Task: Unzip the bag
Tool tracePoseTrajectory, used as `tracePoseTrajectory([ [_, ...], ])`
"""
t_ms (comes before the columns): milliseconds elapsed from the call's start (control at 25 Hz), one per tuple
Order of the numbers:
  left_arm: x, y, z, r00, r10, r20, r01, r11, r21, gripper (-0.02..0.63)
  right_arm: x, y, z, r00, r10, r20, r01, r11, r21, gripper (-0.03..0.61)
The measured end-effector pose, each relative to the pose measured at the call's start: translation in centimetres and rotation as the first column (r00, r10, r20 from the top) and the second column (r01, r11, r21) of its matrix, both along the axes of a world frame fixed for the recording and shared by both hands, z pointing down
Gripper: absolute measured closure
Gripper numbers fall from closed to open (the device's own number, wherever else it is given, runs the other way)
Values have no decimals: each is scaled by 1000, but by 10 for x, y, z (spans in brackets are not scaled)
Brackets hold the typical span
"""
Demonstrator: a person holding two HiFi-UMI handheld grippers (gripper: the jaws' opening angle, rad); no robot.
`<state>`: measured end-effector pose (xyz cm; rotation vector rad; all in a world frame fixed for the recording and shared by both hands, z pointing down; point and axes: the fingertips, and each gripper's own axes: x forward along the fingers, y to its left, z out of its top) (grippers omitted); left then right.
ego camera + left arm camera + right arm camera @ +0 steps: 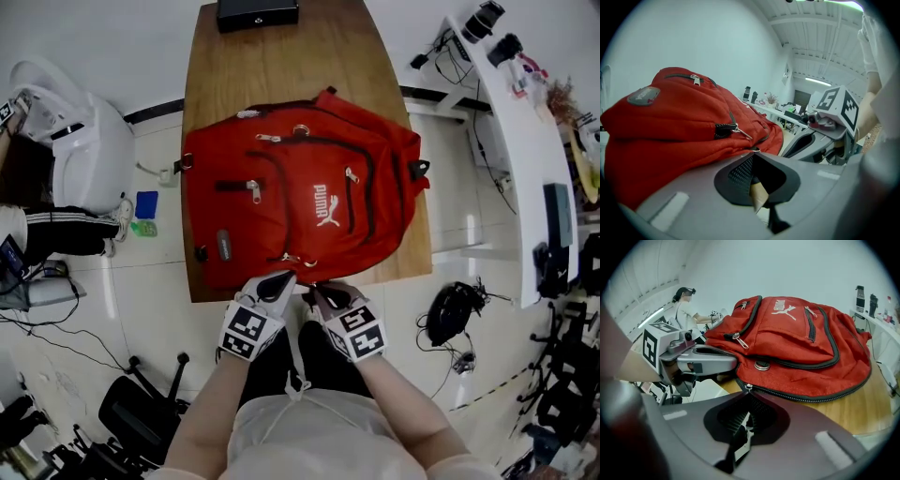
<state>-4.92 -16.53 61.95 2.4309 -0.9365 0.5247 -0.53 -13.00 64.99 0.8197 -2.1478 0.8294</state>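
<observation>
zipper pull [748, 386] in right tool's [749, 395] shut tips

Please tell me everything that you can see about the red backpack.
The red backpack looks like woven fabric, with a white Puma logo, a grey patch, dark zipper lines and several metal pulls. All zippers in view look closed. It lies flat, front up, on the wooden table, covering its near part. The left tool and right tool, both shut, meet its near edge.

Red bag [300, 192], zipped, flat on wooden table [281, 56]
</observation>
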Motion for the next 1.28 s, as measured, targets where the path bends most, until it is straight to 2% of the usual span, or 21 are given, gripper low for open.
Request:
tracePoseTrajectory([
  [440, 1, -1, 1, 999, -28, 18, 29, 999, -29, 606, 33, -3, -6, 996, -71, -62, 71, 997, 2, 568],
  [640, 3, 1, 6, 999, 1, 52, 1, 999, -53, 606, 45, -7, -5, 990, -104, -100, 106, 994, 15, 568],
  [760, 2, 1, 9, 997, 5, 77, 0, 998, -70, 606, 71, -11, -1, 984, -91, -151, 94, 995, 18, 568],
  [1000, 1, -2, 10, 995, -16, 95, 23, 997, -70, 606, 116, -24, 0, 981, -27, -190, 31, 999, 16, 568],
  [1160, -1, -1, 11, 995, -17, 103, 25, 996, -83, 606, 132, -30, 0, 975, -34, -221, 39, 999, 19, 568],
  [1280, -1, 0, 14, 990, -11, 138, 25, 994, -104, 606, 146, -36, 0, 970, -40, -240, 45, 999, 16, 568],
])
